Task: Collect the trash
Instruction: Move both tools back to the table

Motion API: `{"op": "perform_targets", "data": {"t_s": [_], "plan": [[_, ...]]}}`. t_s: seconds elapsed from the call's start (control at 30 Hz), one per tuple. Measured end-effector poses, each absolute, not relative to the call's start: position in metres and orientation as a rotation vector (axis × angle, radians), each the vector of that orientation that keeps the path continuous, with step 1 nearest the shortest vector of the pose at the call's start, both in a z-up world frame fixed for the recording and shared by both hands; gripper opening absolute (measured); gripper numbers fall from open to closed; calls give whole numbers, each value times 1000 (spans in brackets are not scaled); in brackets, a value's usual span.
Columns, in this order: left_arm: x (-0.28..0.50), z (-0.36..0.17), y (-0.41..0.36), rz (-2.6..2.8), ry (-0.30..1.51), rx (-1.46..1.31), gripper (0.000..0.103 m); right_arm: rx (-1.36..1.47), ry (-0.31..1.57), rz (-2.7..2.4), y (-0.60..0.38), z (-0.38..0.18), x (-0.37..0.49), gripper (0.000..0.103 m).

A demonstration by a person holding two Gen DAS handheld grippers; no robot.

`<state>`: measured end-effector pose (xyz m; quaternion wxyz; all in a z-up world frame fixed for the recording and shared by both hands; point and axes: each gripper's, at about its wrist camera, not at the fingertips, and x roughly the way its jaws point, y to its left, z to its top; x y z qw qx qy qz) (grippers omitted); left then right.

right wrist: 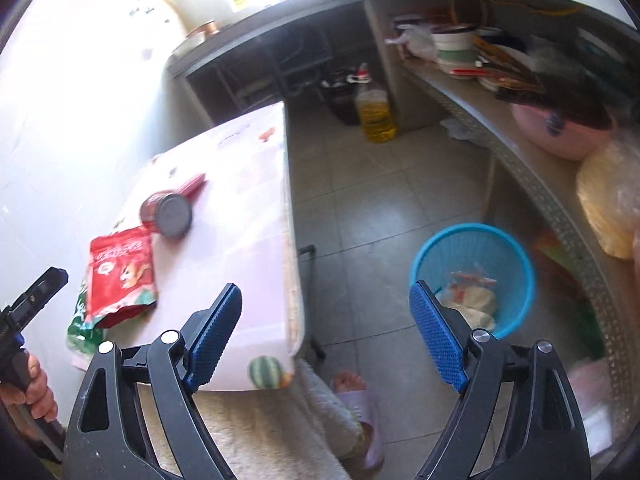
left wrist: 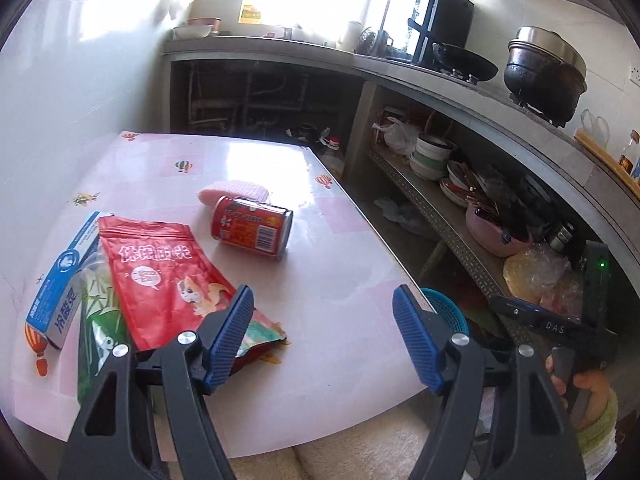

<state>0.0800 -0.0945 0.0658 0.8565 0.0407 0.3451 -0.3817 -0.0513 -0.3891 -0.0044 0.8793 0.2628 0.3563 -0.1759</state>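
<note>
While both tools sit at the near edge of the table [left wrist: 340,320], neither holds anything: left gripper [left wrist: 323,340] has its 2 blue pads spread wide over bare tabletop, its left fingertip [left wrist: 232,332] overlapping the lower corner of the red snack pouch [left wrist: 168,276] in view, contact unclear. Right gripper [right wrist: 326,336] is also spread wide and empty, hanging past the table's right edge over the tiled floor [right wrist: 380,200], left pad above the table's near right corner, right pad in line with the blue basket [right wrist: 516,256]. Trash on the table: red snack pouch lies flat near the left edge, partly on top of a green wrapper [left wrist: 96,320]; a blue-white toothpaste box [left wrist: 60,280] lies just beside them, closest to the left edge. Red can [left wrist: 252,226] lies on its side around mid-table, apart from the pouch, touching or just in front of a pink sponge [left wrist: 236,192] behind it. Blue basket stands on the floor right of the table, below the metal shelf [right wrist: 560,208], with some crumpled white and clear waste already inside. Bottle of yellow oil [right wrist: 376,114] stands on the floor further back. Person's slippered foot [right wrist: 356,400] shows under the near right corner.
</note>
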Motion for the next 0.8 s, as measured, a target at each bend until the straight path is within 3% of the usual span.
{"op": "perform_targets", "data": {"t_s": [0.5,0.8], "plan": [[115,58,-14,-690,719,-27,70,418,789,-88,-311,26,30,82],[131,51,15,-647,731,-102,70,287,782,67,-285,29,123,90]]}}
